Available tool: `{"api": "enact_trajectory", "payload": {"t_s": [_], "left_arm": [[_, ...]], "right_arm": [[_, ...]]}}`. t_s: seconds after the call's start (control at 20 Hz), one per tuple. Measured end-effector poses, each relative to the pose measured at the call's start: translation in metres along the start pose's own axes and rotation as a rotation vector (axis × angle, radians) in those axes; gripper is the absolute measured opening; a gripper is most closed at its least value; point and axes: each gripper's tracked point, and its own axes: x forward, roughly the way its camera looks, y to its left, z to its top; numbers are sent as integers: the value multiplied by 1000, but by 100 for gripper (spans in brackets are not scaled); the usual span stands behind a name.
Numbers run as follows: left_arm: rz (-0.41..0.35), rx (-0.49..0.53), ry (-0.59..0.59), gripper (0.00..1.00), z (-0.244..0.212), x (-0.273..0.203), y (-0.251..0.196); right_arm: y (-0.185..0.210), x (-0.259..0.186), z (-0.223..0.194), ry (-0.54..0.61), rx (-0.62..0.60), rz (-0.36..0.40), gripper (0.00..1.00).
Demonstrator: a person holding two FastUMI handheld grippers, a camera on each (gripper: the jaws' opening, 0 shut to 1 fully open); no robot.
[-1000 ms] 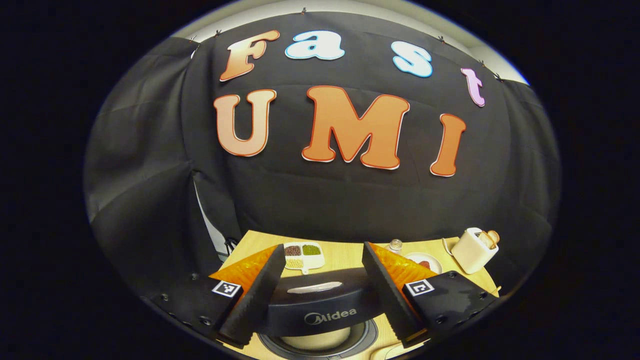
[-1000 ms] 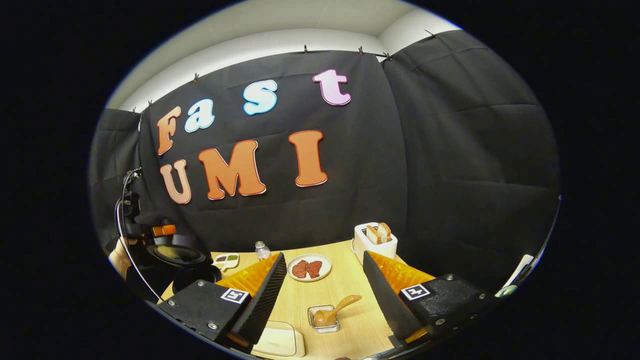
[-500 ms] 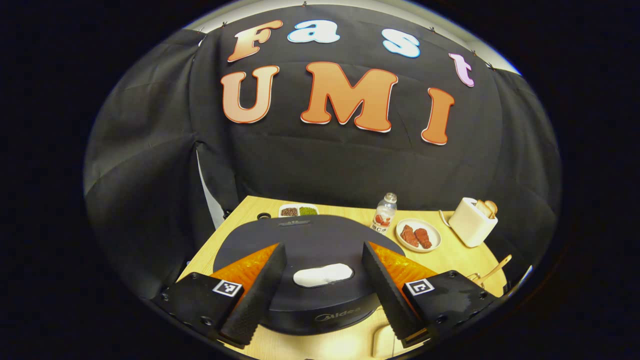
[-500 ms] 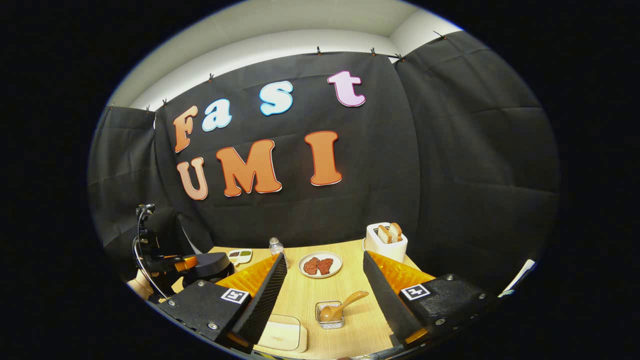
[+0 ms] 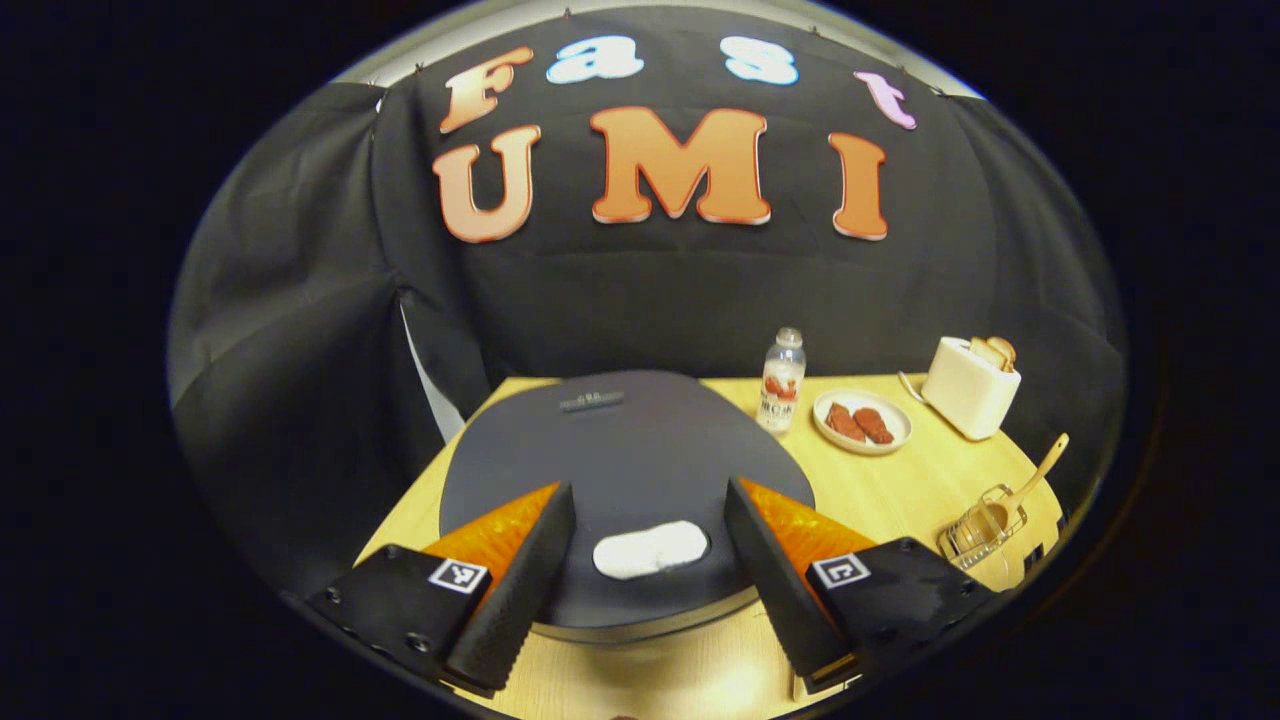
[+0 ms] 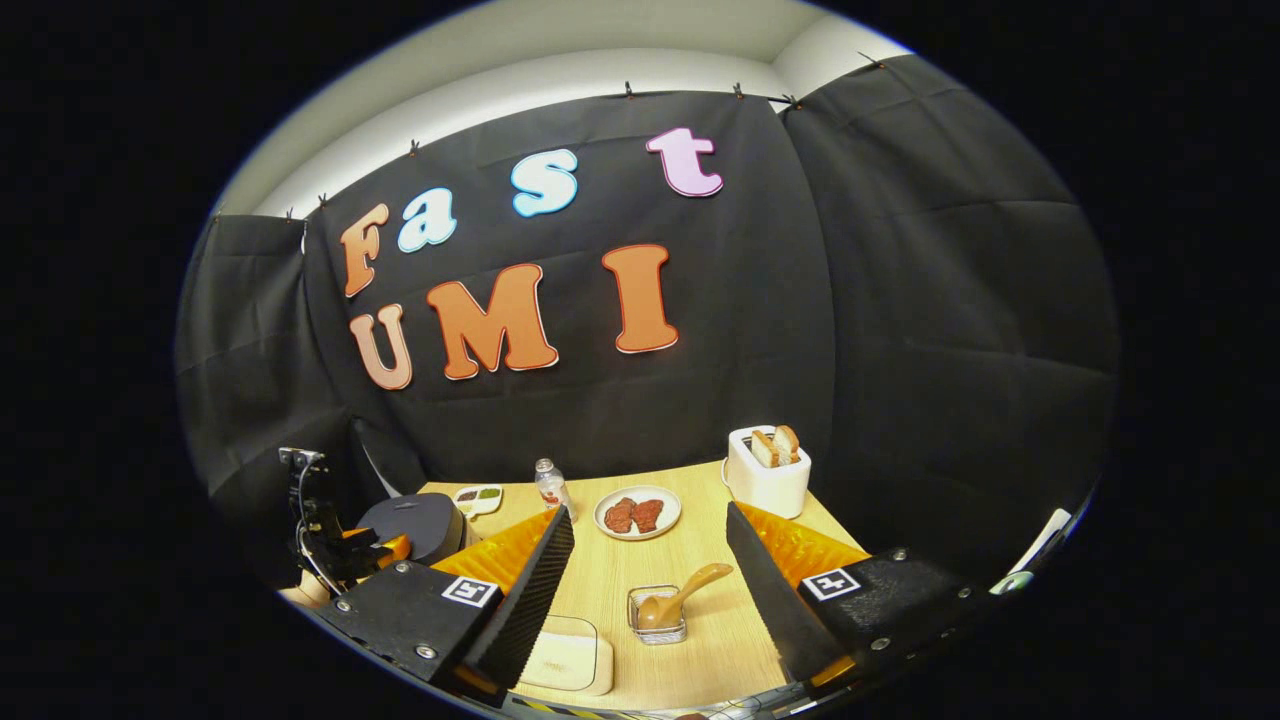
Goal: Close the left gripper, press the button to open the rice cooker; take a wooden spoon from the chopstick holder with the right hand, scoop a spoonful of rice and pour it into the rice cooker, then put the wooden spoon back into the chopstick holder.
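The dark grey rice cooker (image 5: 620, 450) stands with its lid down, and its white button (image 5: 650, 548) faces me at the lid's front edge. My left gripper (image 5: 648, 490) hangs open above that front edge, one finger on each side of the button, touching nothing. In the right gripper view the cooker (image 6: 415, 520) sits at the far left with the left gripper (image 6: 350, 550) beside it. The wooden spoon (image 6: 685, 595) leans in the wire chopstick holder (image 6: 657, 612), just ahead of my open, empty right gripper (image 6: 648, 510). The holder (image 5: 985, 515) and spoon (image 5: 1040, 470) also appear at the table's right edge.
A cream lidded box (image 6: 570, 655) lies left of the holder. Farther back stand a plate of meat (image 6: 637, 512), a white toaster (image 6: 768, 468) with bread, a small bottle (image 6: 547, 485) and a divided dish (image 6: 477, 497). The bottle (image 5: 782, 380) stands close to the cooker's right side.
The cooker's lid, raised a second ago, has come down flat. The left gripper has risen and pulled back over the lid. The right gripper has barely shifted.
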Motion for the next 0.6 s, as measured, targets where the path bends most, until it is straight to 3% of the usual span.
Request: {"api": "enact_trajectory", "payload": {"t_s": [0.15, 0.4, 0.55, 0.6], "left_arm": [[15, 7, 35, 100, -9, 6, -3], [23, 30, -9, 98, 0, 2, -2], [55, 43, 37, 96, 0, -8, 3], [64, 46, 56, 100, 2, -14, 6]], "right_arm": [[-8, -1, -7, 14, 12, -12, 95], [-19, -4, -19, 35, 7, -30, 95], [-27, -3, -13, 22, -5, -44, 95], [-29, -3, -10, 16, -5, -43, 95]]}}
